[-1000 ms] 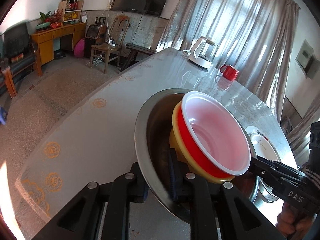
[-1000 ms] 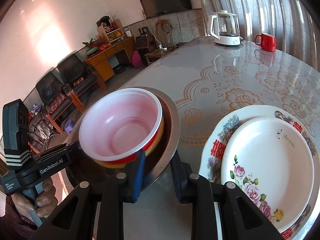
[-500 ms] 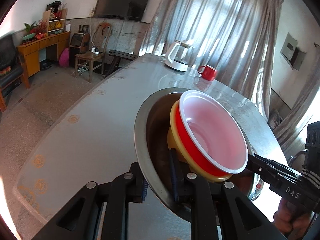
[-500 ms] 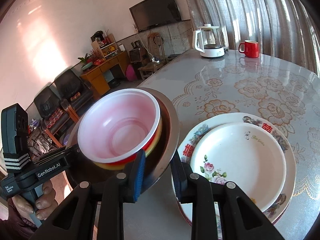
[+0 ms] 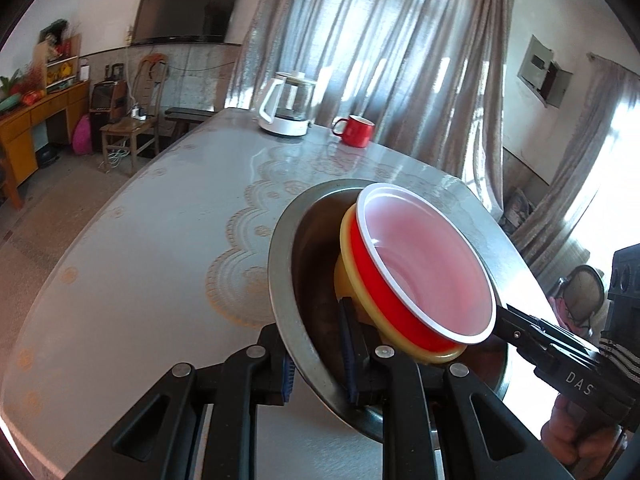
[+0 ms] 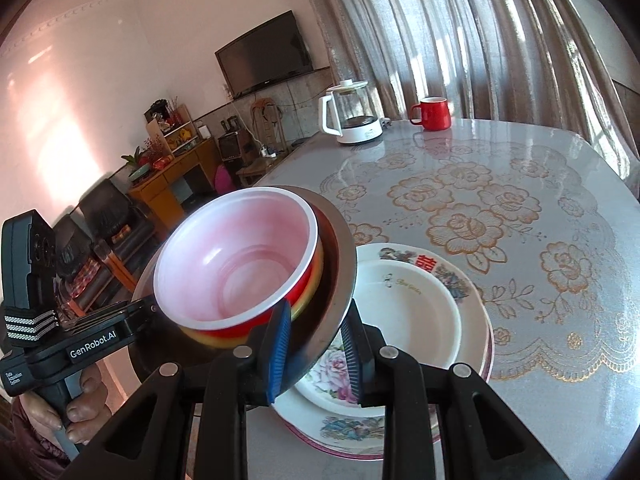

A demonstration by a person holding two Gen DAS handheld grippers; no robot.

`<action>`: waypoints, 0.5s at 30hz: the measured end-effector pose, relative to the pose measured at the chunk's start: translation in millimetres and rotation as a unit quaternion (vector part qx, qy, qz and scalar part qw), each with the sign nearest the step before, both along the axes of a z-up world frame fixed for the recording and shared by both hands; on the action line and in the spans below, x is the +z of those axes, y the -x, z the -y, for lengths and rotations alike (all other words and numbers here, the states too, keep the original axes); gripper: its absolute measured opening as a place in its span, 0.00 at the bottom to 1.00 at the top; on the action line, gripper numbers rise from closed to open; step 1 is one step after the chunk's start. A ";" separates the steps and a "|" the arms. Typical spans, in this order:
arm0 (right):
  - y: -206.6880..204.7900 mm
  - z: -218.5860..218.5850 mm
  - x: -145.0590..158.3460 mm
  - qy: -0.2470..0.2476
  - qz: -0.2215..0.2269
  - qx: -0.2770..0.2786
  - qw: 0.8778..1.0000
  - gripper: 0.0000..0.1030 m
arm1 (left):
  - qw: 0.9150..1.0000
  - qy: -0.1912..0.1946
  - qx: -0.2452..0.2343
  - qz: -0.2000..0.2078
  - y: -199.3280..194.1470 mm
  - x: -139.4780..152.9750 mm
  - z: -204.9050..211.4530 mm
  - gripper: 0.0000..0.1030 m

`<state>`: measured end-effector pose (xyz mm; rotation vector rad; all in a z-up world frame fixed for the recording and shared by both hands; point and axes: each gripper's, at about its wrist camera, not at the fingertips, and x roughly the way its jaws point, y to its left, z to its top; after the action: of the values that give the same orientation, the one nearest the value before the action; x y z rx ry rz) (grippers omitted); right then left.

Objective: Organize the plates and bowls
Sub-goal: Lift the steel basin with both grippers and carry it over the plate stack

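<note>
A steel basin holds a yellow bowl with a red bowl nested in it. My left gripper is shut on the basin's near rim. My right gripper is shut on the opposite rim, and it shows in the left wrist view. Both hold the basin tilted above the table. Under its right edge lie two stacked floral plates.
The table has a glossy floral cloth. A white kettle and a red mug stand at its far end. A chair and cabinet stand off to the left.
Both grippers have carried the basin with the bowls up and over towards the stacked plates; it now overlaps their left edge. The grips are unchanged.
</note>
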<state>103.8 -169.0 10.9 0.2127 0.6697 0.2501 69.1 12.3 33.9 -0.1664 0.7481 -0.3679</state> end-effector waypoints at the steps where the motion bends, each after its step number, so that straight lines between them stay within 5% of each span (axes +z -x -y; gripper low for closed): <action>1: 1.8 5.0 1.4 -0.001 0.001 -0.007 1.000 0.24 | 1.000 0.000 -0.006 -0.001 -2.0 0.6 5.1 0.19; 15: 10.3 53.4 -0.2 -0.016 -0.007 -0.075 0.997 0.24 | 0.998 -0.006 -0.054 -0.030 -18.6 -4.1 51.9 0.19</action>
<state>93.6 -222.4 10.7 0.2944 0.6604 0.1147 87.7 -39.7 29.8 -0.1265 0.8206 -0.4617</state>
